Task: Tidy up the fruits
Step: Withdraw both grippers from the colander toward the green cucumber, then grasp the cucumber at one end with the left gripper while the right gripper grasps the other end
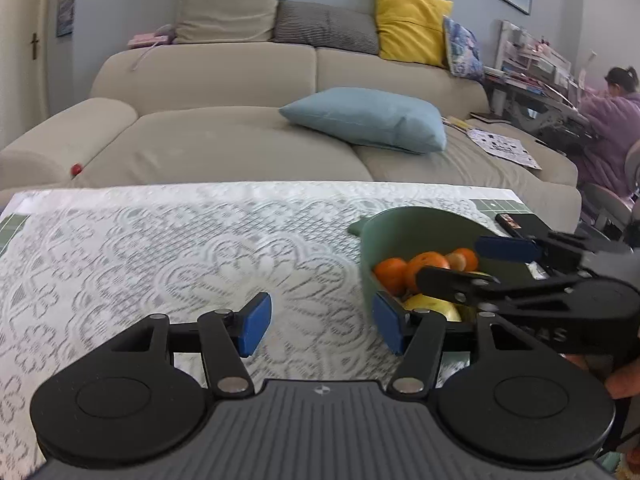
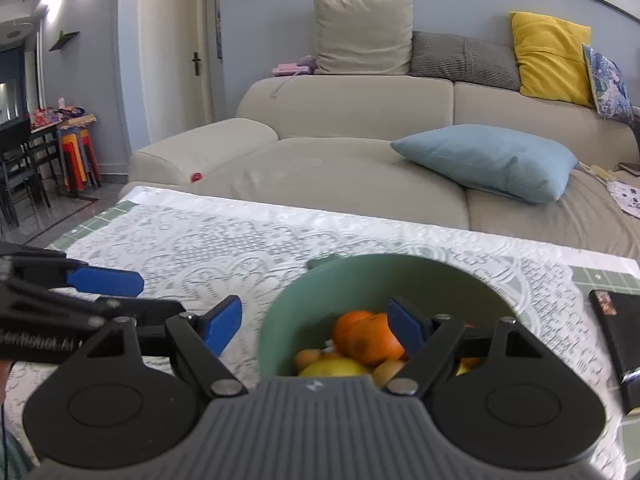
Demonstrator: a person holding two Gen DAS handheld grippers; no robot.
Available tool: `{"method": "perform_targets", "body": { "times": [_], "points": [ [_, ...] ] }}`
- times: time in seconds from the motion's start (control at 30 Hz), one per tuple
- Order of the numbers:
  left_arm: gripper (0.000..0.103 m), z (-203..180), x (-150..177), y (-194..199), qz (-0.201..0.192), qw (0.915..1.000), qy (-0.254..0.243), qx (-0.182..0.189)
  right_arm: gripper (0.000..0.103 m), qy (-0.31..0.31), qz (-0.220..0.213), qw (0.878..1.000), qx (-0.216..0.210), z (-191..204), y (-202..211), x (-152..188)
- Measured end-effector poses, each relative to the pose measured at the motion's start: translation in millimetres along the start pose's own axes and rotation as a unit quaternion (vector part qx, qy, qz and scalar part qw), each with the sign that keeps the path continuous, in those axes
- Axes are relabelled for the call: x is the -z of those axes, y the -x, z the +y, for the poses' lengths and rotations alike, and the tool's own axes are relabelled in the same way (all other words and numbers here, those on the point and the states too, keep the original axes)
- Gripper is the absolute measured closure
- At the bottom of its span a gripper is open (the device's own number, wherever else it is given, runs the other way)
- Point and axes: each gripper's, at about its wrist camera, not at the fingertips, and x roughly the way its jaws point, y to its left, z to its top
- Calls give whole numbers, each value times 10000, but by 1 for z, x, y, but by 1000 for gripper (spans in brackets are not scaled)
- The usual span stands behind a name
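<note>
A green bowl (image 2: 360, 280) stands on the lace-covered table and holds several oranges (image 2: 366, 336), a yellow fruit (image 2: 334, 367) and small brownish fruits. It also shows in the left wrist view (image 1: 408, 228), with oranges (image 1: 390, 272) and a yellow fruit (image 1: 432, 306) inside. My right gripper (image 2: 316, 326) is open and empty, with its right finger over the bowl and its left finger outside the rim. My left gripper (image 1: 322, 322) is open and empty just left of the bowl, its right pad near the bowl wall. Each gripper shows in the other's view.
A black book-like object (image 2: 618, 344) lies on the table right of the bowl. The table's lace cloth (image 1: 160, 248) stretches left of the bowl. A beige sofa with cushions stands behind the table. A person sits at a desk at far right (image 1: 608, 120).
</note>
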Motion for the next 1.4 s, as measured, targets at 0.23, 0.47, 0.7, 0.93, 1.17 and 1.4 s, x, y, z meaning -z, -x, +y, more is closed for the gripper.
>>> {"method": "perform_targets", "body": {
  "times": [0.23,0.47,0.7,0.93,1.17,1.4],
  "points": [
    [34,32,22,12,-39,9995,270,-178,23,-151,-175,9993,-306,25,15,23],
    [34,55,49,16,-25,9985,515,-201,23,-113,-110,9998,-149,48,18,51],
    [34,72,72,19,-111,9971,711,-235,23,-195,18,9998,-105,63,15,75],
    [33,79,84,13,-53,9970,768,-97,23,-374,212,9990,-121,67,9,91],
    [31,81,93,19,-224,9960,857,-75,23,-975,463,9927,-541,59,4,105],
    [31,92,99,16,-173,9924,1212,77,23,-1182,592,9884,-743,60,-2,109]
  ]
}}
